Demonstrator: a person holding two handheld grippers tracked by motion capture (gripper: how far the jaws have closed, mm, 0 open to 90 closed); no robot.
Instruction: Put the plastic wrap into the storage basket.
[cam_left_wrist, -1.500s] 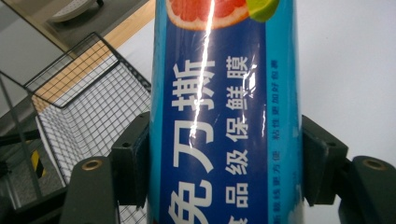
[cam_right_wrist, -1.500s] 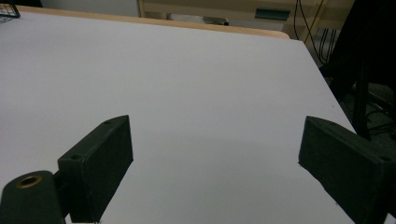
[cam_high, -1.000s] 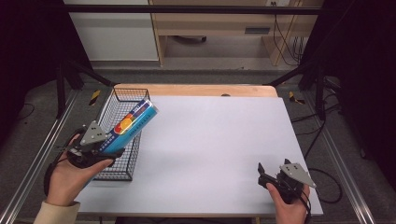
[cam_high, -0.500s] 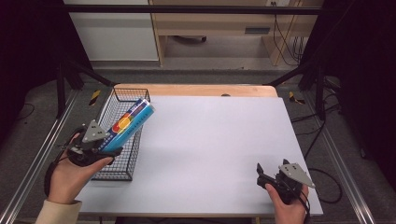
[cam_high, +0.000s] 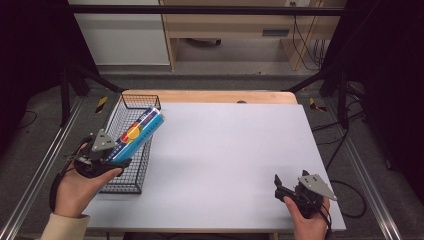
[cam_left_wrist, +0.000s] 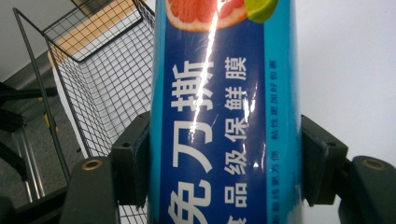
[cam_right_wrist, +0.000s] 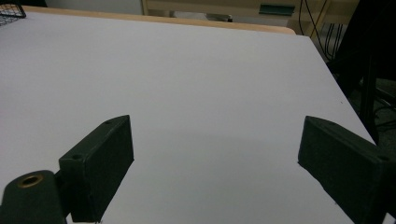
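A white tabletop (cam_high: 225, 160) with a wooden far edge sits in a dim room, with dark frame legs and cables on the floor around it.

Your left hand-held gripper (cam_high: 102, 152) is closed on a blue cling-film box (cam_high: 137, 131); in the left gripper view its two black jaws press flat against the long sides of the box (cam_left_wrist: 224, 116), which runs straight out ahead of them. From that hand-held gripper the box slants up and away, and its far end hangs over the wire basket (cam_high: 142, 162), which stands just beyond and beneath your hand at the tabletop's left edge. The box is not touching the basket floor as far as the high view shows.

Your right hand-held gripper (cam_high: 287, 192) rests low at the near right corner, well apart from the box; its jaws stand wide with nothing between them, bare tabletop (cam_right_wrist: 196, 79) ahead.

Judging by its look, the box is a long, light carton: stiff along its length, but its thin walls would dent under a hard squeeze. The glossy print is likely slick, so a grip across the narrow width, as you have now, suits it best. You hold it near one end, so the free end may lever downward; a hold nearer the middle would steady it. Lower it lengthwise along the basket so the ends clear the wire walls.
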